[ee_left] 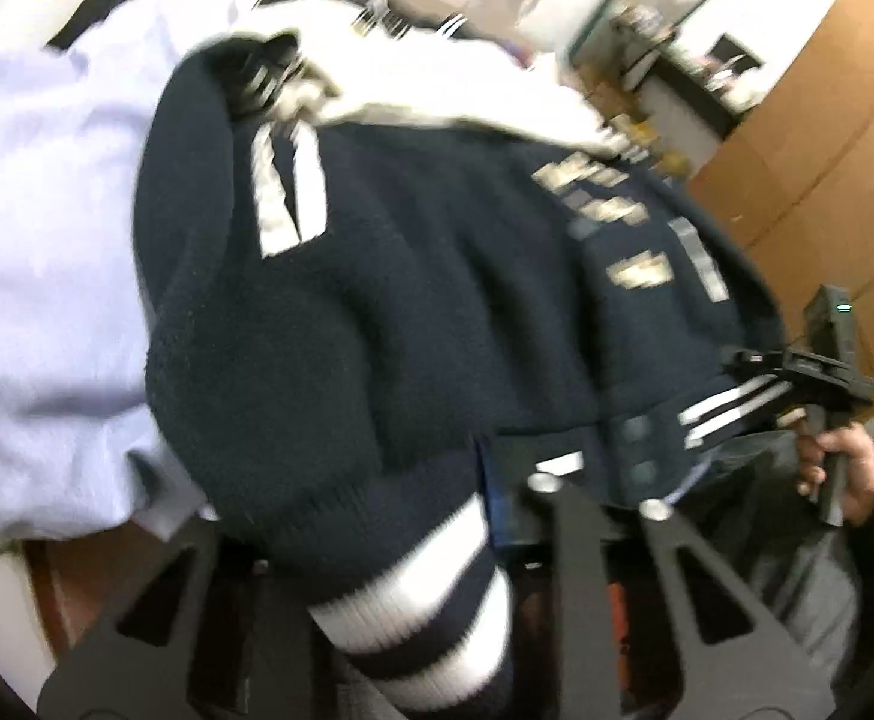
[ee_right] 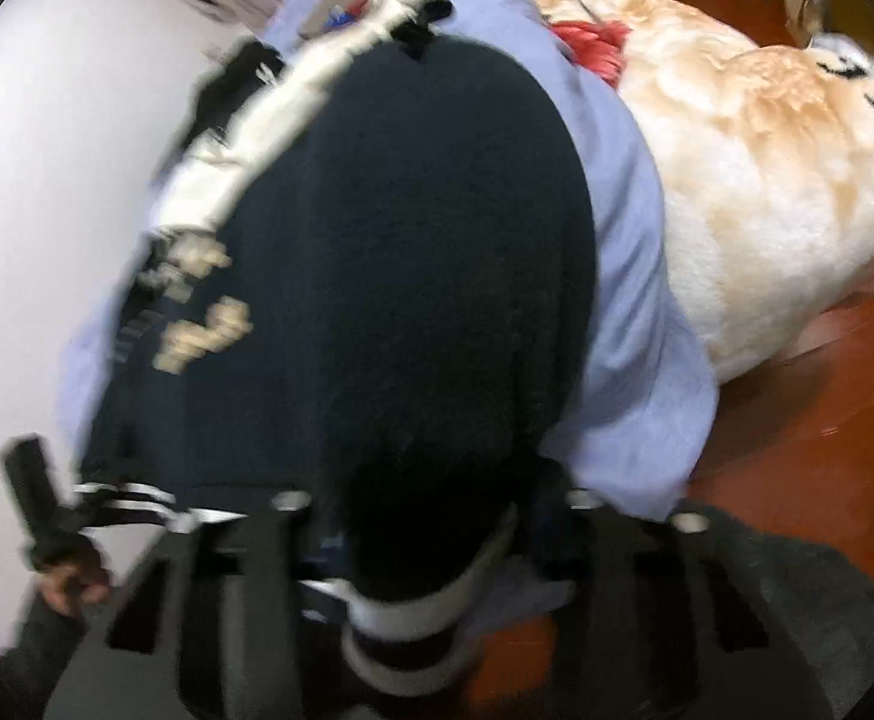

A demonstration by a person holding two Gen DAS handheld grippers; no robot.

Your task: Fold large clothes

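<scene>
Both grippers, left (ee_left: 437, 546) and right (ee_right: 431, 576), pinch striped cuffs at six o'clock; navy varsity jacket (ee_left: 437, 312) barely folded.

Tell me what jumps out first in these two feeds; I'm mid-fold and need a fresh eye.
The navy varsity jacket with white-striped cuffs fills the centre of both views, lying on a pale blue garment. Each claw, left and right, has a striped cuff between its fingers, though blur hides the grip. In the right wrist view, a cream and tan fluffy blanket sits to the right on the reddish-brown surface.
</scene>
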